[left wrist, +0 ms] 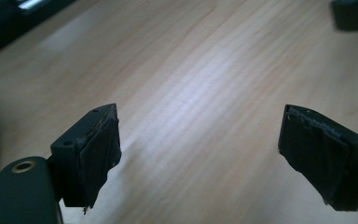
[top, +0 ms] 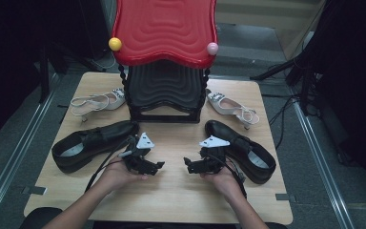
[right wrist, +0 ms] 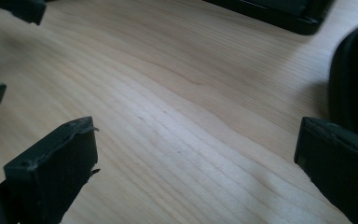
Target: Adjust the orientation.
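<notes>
Between two unbranded black shoes (top: 93, 143), both grippers (top: 159, 165) hold jaws wide, empty.

Bare table (top: 174, 186) between grippers; black shoes (top: 93, 143) flank sides, rack (top: 166, 93) blocks ahead.

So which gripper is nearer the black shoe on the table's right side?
Right. The right gripper sits just beside the right black shoe, jaws open, while the left gripper is farther off, across the bare table middle, also open.
</notes>
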The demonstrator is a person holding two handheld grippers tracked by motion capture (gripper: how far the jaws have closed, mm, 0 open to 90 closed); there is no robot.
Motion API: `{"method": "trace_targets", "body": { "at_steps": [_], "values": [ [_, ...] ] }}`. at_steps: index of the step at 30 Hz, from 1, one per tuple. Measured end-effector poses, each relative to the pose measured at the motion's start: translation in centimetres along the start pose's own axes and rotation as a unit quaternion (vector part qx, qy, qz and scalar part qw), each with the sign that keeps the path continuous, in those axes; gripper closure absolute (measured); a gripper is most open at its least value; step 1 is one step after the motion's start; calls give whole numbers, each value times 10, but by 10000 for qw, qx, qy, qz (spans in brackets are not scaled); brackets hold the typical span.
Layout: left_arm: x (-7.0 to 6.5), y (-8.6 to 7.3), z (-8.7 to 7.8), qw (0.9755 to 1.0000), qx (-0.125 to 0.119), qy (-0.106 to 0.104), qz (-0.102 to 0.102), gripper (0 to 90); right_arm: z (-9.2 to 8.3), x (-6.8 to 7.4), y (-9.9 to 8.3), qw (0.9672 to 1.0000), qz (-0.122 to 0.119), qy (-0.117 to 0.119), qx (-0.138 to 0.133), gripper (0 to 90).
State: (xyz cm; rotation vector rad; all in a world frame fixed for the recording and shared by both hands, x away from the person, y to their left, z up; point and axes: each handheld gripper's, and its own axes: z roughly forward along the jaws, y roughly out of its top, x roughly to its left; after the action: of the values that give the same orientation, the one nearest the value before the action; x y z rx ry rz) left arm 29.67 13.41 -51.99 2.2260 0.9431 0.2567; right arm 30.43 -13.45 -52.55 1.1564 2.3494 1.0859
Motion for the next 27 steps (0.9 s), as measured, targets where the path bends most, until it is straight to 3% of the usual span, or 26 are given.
{"method": "trace_targets", "body": {
  "at_steps": [3,5,6,8,10,12,14,16,18,23,27],
  "values": [
    [3,1,-7,9996,72,-86,248,155,-2,4,3,9999,-41,134,-5,24],
    [5,3,-9,9992,216,-176,303,293,-6,6,4,9994,-139,310,-102,85],
    [6,4,-10,9990,264,-218,271,292,-8,7,5,9990,-151,384,-168,111],
    [7,4,-14,9988,172,-356,306,362,-10,8,6,9980,-86,589,-188,140],
    [6,5,-19,9981,-12,-453,427,456,-11,9,6,9966,-119,813,-86,225],
    [6,4,-20,9974,-63,-584,423,504,-13,10,7,9959,-255,869,-75,328],
    [6,4,-20,9972,32,-518,546,498,-16,11,8,9954,-311,889,-188,329],
    [6,4,-19,9975,71,-442,544,462,-19,13,10,9953,-430,830,-252,312],
    [8,4,-19,9975,34,-586,389,436,-22,14,10,9954,-460,780,-325,303],
    [13,5,-20,9974,34,-680,254,453,-29,14,12,9948,-436,771,-511,316],
    [17,8,-21,9963,56,-852,117,425,-28,8,13,9946,-321,933,-314,339]
  ]
}}
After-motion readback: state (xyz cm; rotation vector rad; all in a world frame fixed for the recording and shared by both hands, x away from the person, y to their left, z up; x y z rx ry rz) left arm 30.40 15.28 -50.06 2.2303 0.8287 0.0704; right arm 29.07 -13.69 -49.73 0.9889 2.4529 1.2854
